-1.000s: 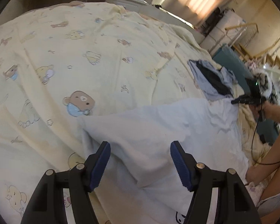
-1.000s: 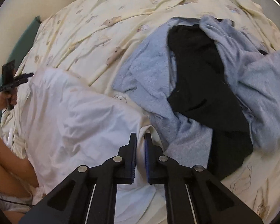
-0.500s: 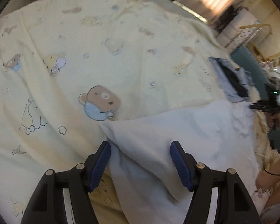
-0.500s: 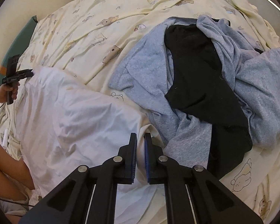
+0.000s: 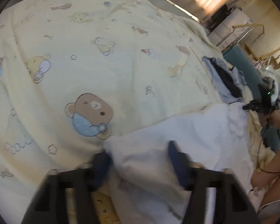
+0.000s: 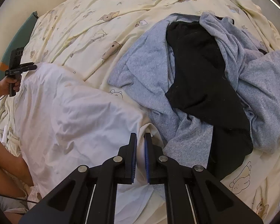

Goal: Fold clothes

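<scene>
Item: white garment (image 6: 69, 115), lower centre, on bed (image 5: 121, 56). Your right hand-held gripper (image 6: 140, 149) pinches one corner; left hand-held gripper (image 5: 140, 160) closing around another. Next: lift, fold over

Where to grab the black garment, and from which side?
Black garment: probably pinch its lower end, coming from the near edge of the right wrist view. That end lies exposed over the grey garment and sheet; grey folds overlap its upper right.
</scene>
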Demonstrator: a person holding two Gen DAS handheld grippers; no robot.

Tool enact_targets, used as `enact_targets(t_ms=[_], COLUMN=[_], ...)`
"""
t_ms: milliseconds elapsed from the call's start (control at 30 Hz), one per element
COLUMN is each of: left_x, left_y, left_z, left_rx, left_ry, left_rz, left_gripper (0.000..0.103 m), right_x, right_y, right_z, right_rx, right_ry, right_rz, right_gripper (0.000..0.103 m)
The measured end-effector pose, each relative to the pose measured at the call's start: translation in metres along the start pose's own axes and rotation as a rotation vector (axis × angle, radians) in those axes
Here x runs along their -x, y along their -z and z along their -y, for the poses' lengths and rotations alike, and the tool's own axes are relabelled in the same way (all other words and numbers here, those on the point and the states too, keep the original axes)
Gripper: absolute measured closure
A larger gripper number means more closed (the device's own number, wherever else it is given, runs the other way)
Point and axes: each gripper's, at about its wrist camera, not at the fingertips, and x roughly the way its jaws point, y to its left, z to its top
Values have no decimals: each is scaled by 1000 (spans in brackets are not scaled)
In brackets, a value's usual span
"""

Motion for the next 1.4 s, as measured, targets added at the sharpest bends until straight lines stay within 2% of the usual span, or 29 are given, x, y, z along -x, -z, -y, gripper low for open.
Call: enact_targets(t_ms=[100, 200, 333, 400, 467, 533, 567, 700, 767, 833, 867, 933, 1000, 1067, 1167, 1267, 1400], left_x=[9, 22, 40, 51, 59, 60, 61, 62, 62, 66, 68, 73, 78, 87, 98, 104, 112], left_y=[-2, -6, -7, -5, -4, -3, -1, 1, 1, 4, 4, 5, 6, 3, -6, -24, -55], left_z=[7, 14, 26, 29, 35, 38, 39, 38, 39, 41, 43, 45, 47, 49, 51, 48, 33], left_rx=[-21, -16, -32, -19, -12, -10, -8, 0, -4, -8, -10, -13, -14, -10, -8, -16, -9], left_ry=[-60, -87, -75, -37, -16, -16, -18, -28, -32, -20, -8, 9, 17, 4, -36, -74, -176], left_rz=[32, 78, 146, 195, 228, 228, 223, 213, 207, 205, 206, 212, 220, 247, 283, 307, 341], left_gripper=[97, 97, 97, 97, 97, 97, 97, 97, 97, 97, 97, 97, 97, 97, 97, 97, 97], right_x=[2, 18, 37, 30, 12, -9, -19, -62, -74, -78, -77, -71, -64, -44, -14, -5, -2], right_y=[-3, -11, -31, -44, -57, -66, -69, -78, -74, -64, -56, -47, -38, -38, -51, -73, -115], right_z=[6, 0, -18, -28, -42, -54, -56, -55, -51, -54, -57, -59, -61, -67, -78, -85, -87], right_rx=[-4, 101, 282, 357, 446, 534, 560, 596, 571, 595, 614, 624, 632, 640, 651, 695, 730], right_ry=[-22, 19, 21, -17, -36, -26, -34, -103, -179, -218, -221, -204, -136, -70, -52, -16, 48], right_rz=[-19, 0, 5, -52, -134, -209, -244, -404, -483, -527, -530, -512, -474, -379, -281, -259, -241], right_gripper=[91, 76, 73, 71, 63, 28, 24, 24, 31, 62, 68, 96, 98, 98, 98, 98, 98])
